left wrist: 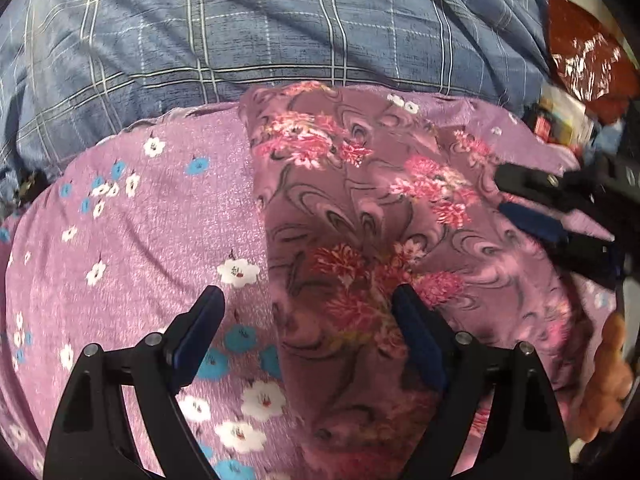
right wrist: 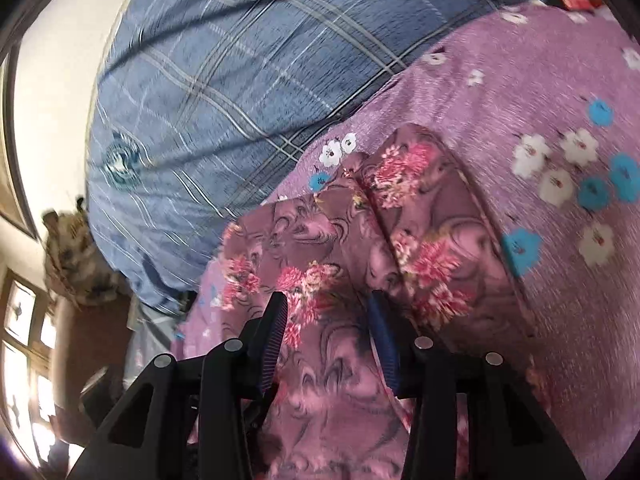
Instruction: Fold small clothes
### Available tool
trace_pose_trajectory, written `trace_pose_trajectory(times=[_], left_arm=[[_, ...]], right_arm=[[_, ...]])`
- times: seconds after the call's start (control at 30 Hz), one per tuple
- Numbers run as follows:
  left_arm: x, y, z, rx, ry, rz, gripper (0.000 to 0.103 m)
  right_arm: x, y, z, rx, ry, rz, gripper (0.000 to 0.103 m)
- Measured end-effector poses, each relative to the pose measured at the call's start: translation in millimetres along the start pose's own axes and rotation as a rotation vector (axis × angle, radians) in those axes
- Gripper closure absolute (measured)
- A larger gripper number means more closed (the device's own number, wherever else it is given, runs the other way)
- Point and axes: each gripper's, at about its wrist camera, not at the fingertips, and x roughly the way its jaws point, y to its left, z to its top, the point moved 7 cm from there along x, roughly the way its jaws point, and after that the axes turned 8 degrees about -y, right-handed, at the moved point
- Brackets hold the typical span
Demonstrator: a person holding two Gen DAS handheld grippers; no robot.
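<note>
A small mauve garment (left wrist: 360, 240) printed with pink flowers lies partly folded on a purple flowered bedsheet (left wrist: 160, 240). My left gripper (left wrist: 308, 300) hovers open over the garment's left edge, with one finger above the sheet and the other above the garment. My right gripper (left wrist: 502, 196) comes in from the right over the garment's far side. In the right wrist view the right gripper (right wrist: 328, 300) is open just above the garment (right wrist: 320, 248), over a fold ridge; its pads do not press the cloth. The bedsheet (right wrist: 560, 80) spreads to the right.
A blue plaid quilt (left wrist: 240, 40) is bunched behind the sheet, also the quilt (right wrist: 220, 80) in the right wrist view. A red shiny item (left wrist: 584, 60) and small boxes (left wrist: 556, 120) sit at the far right. A person's fingers (left wrist: 608, 380) show at the lower right. A bright window (right wrist: 24, 340) is at the left.
</note>
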Motion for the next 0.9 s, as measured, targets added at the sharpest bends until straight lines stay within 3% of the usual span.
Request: trace_pose_trajectory(times=[0.17,0.3,0.4,0.5,0.67,0.73,0.8,0.9], left_arm=[[-40.1,-4.2,1.0,0.001,-0.098,-0.003,0.016],[-30.8,-9.7,-26.4,-0.016,-0.014,-0.03,0.016],[-17.3,-11.9,-41.6,-0.013,0.051,-0.014,0.015],[-27.9,-13.2,-40.1,-0.035,0.051,-0.017,0.016],[-60.2,-15.1,-27.7,-0.032,-0.041,-0.017,0.016],[-54.9,-17.2,-37.3,-0.004,0.001,-0.005,0.016],[-35.4,-20.0,-56.8,0.025,0.091,-0.005,0.016],[-30.2,-15.9,-74.0,-0.063,0.143,-0.027,0.016]], right_arm=[[-24.1,13.9,-13.2,-0.04,0.015,0.036,0.057],[-28.8,14.6,-31.1,-0.109,0.064,-0.016,0.057],[-20.7,-0.2,-42.5,-0.079,0.122,-0.038,0.061],[-35.9,1.1,-41.5,-0.076,0.116,-0.031,0.059],[-64.4,11.4,-39.4,-0.088,0.076,0.013,0.058],[-62.6,4.2,-43.7,-0.101,0.09,-0.032,0.057],[-49.8,-13.0,-53.2,-0.081,0.158,-0.096,0.059],[-56.0,-14.6,-54.4,-0.042,0.147,-0.067,0.06]])
